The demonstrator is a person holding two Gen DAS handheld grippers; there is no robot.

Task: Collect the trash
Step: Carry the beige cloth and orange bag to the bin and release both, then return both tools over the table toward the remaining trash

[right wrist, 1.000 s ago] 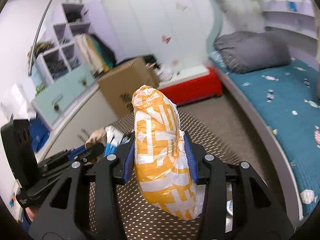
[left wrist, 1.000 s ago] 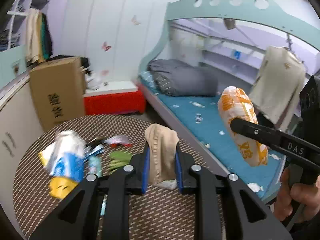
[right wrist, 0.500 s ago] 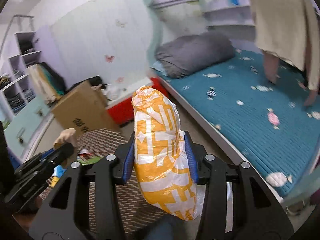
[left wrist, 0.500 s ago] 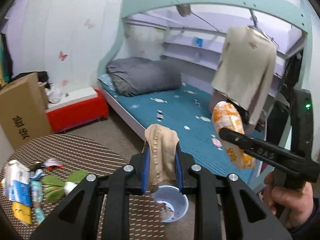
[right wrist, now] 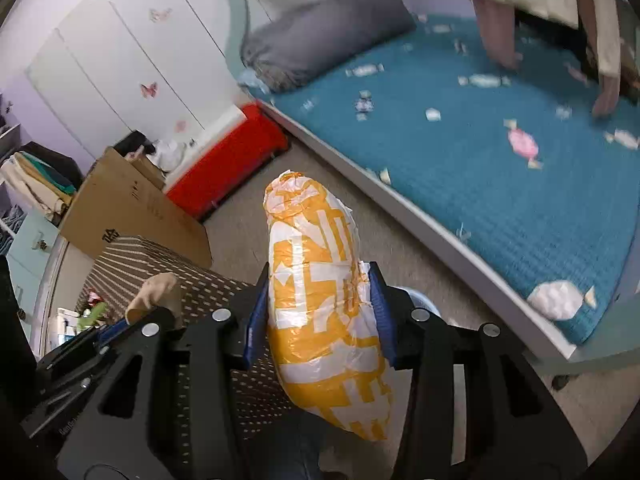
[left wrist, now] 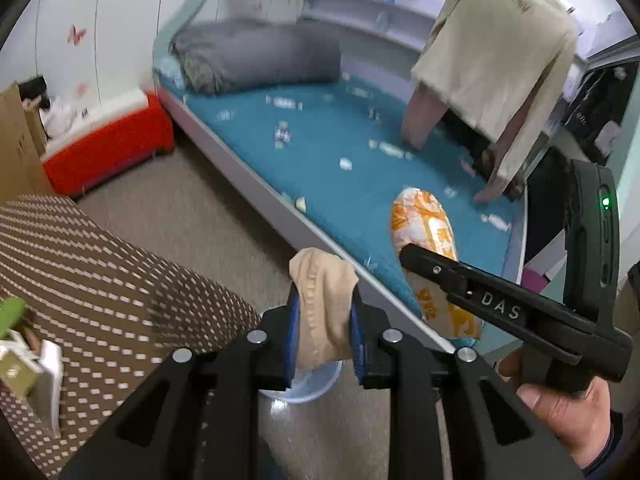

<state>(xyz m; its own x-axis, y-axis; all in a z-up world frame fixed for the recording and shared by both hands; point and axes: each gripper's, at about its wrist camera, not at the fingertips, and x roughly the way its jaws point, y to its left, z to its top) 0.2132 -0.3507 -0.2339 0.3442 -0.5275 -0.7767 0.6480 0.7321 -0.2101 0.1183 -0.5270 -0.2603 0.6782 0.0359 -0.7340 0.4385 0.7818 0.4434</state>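
My left gripper (left wrist: 324,308) is shut on a crumpled beige rag (left wrist: 323,292) and holds it past the table's edge, above a pale blue bin (left wrist: 310,384) on the floor. My right gripper (right wrist: 320,292) is shut on an orange-and-white plastic bag (right wrist: 320,292), also in the air. In the left wrist view the bag (left wrist: 424,228) hangs to the right of my left gripper. In the right wrist view the rag (right wrist: 158,294) shows at lower left. The bin's rim (right wrist: 420,294) peeks out behind my right fingers.
The round table with a brown dotted cloth (left wrist: 100,280) lies at left, with leftover litter (left wrist: 24,352) on it. A bed with a teal cover (left wrist: 340,160) fills the right. A red box (left wrist: 108,148) and a cardboard box (right wrist: 132,208) stand on the beige floor.
Both grippers have swung right, off the table toward the floor beside the bed, each still holding its item. The blue bin has come closer under my left gripper.
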